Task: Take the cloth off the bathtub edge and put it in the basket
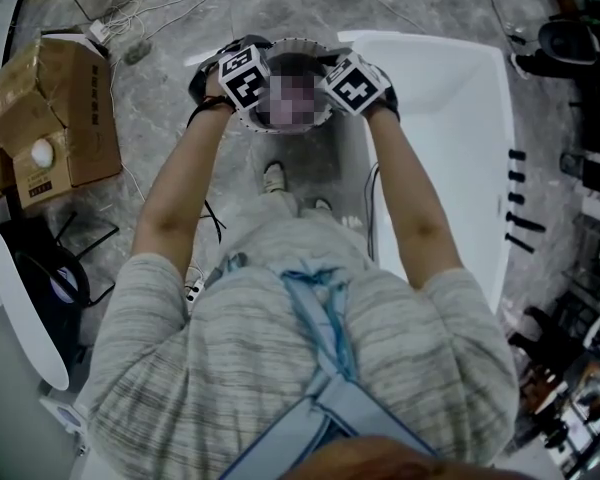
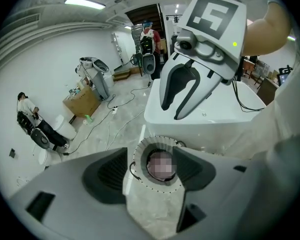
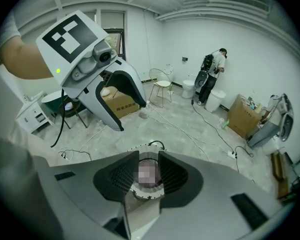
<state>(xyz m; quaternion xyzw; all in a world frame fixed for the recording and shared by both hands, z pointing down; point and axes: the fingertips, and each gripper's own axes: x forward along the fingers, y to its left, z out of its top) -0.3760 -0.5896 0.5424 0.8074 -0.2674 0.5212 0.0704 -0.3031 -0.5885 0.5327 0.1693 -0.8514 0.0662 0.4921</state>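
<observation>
Beside the white bathtub [image 1: 450, 108], the round basket [image 1: 305, 44] with its pleated white lining stands on the floor. The cloth [image 1: 288, 64] lies inside it as a dark heap, its detail unclear. Both hang empty above the rim: the left tongs [image 2: 152, 155] gape wide, the right tongs [image 3: 148, 159] stand narrowly apart.

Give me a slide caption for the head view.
Seen from above, the left gripper and right gripper hang over a white-lined basket beside the white bathtub.
</observation>
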